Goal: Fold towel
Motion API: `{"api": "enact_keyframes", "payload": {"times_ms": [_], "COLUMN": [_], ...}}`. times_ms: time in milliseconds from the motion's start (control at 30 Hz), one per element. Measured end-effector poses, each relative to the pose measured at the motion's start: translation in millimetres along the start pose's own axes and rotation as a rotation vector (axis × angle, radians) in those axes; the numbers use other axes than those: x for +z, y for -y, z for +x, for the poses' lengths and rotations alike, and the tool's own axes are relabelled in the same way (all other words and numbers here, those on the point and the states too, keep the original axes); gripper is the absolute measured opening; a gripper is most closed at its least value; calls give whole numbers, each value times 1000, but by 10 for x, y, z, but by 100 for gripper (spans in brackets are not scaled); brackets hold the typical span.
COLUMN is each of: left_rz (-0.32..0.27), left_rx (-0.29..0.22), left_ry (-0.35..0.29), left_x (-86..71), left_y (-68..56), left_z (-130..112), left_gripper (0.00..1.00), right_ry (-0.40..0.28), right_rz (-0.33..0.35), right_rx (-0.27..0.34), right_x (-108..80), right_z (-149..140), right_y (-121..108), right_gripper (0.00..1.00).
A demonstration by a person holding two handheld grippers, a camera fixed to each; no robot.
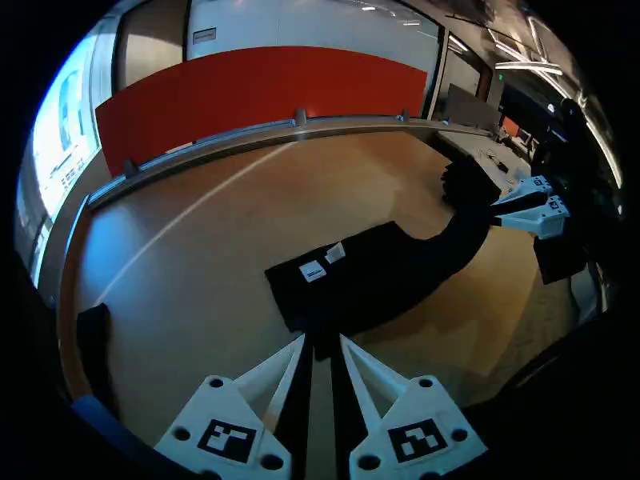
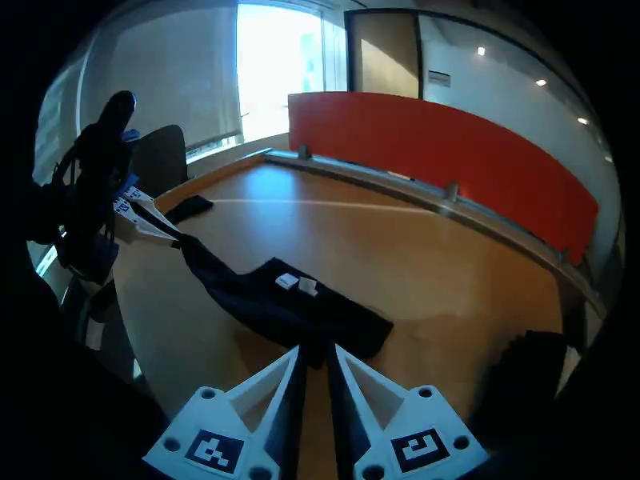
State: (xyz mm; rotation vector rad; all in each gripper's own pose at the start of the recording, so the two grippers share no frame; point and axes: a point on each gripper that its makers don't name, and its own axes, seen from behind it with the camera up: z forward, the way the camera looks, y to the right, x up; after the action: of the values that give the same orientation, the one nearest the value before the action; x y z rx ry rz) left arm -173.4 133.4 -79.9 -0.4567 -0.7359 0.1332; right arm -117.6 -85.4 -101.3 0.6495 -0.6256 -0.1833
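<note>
The left tongs [image 1: 321, 346] are drawn together on the near edge of the dark towel [image 1: 376, 276], with a fold of its cloth pinched between the tips. From there the towel lies flat on the wooden surface [image 1: 224, 232] just ahead of the tongs, then runs away to their right, where its far end rises off the wood. Two small white tags [image 1: 313, 271] sit on the flat part, a little beyond the tips.

The right tongs [image 2: 317, 350] are likewise closed on the towel's edge nearest them. In the right gripper view the cloth stretches ahead and to the left of these tongs, narrowing into a lifted strip that ends in the tips of the left tongs, farther off.

A second dark cloth [image 2: 190, 208] lies on the surface just past the left tongs. A dark heap [image 1: 468, 180] rests beyond the right tongs in the left gripper view. A red panel [image 1: 264, 88] stands along the surface's far edge, well beyond both tongs.
</note>
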Motion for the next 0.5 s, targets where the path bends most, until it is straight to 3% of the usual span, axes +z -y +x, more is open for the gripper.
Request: {"api": "enact_keyframes", "payload": {"times_ms": [233, 500], "left_rz": [10, 21], "left_rx": [-2, -5], "left_ry": [2, 9], "left_x": [97, 323], "left_y": [44, 134], "left_z": [18, 65], "left_gripper": [15, 15], "right_ry": [12, 39], "right_rz": [-6, -24], "right_rx": [-4, -2], "right_x": [75, 295], "right_z": [-14, -42], "right_y": [-49, -216], "right_gripper": [17, 17]}}
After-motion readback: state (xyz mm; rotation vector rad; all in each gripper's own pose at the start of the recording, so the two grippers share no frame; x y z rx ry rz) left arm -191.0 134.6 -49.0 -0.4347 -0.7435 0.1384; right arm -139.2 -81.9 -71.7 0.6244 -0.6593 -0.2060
